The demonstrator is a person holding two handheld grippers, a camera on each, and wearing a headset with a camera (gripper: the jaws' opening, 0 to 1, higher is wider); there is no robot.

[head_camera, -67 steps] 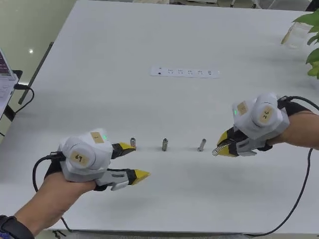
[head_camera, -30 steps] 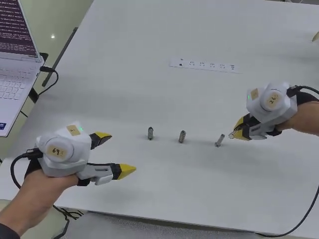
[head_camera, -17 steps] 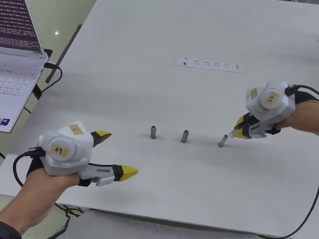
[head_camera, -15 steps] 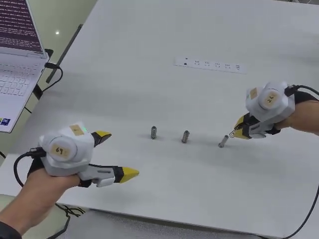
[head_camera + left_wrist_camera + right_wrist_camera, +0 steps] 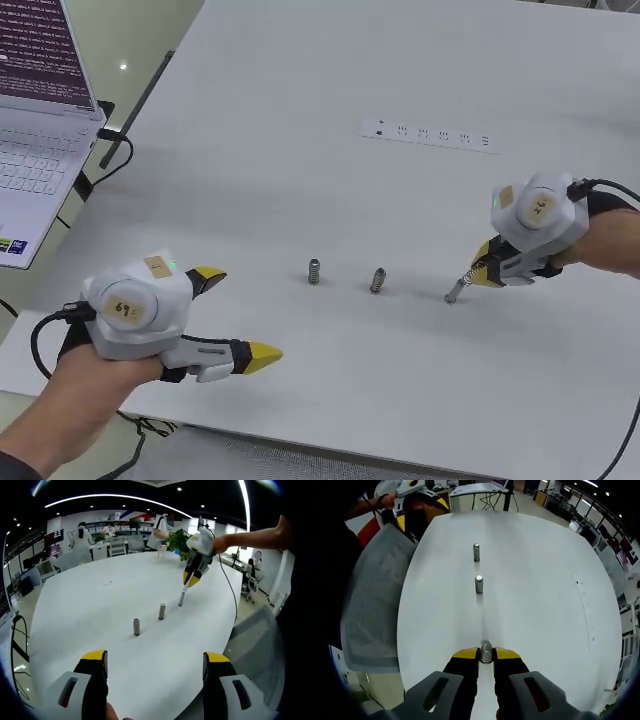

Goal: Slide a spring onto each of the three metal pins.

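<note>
Your right gripper (image 5: 482,277), clamped on the last spring (image 5: 486,652), has closed in on the third pin (image 5: 453,295), threading pending; left gripper (image 5: 238,312) idle, jaws apart.

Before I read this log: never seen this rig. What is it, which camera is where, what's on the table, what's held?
No robot: a person holds a two-jaw gripper in each hand. One picture comes from a headset camera looking down; the round ones from cameras riding each gripper. On the table are the left pin and middle pin, both wearing springs, and the third pin, plus a power strip. The left gripper is open and empty; the right gripper pinches a spring at the third pin.
</note>
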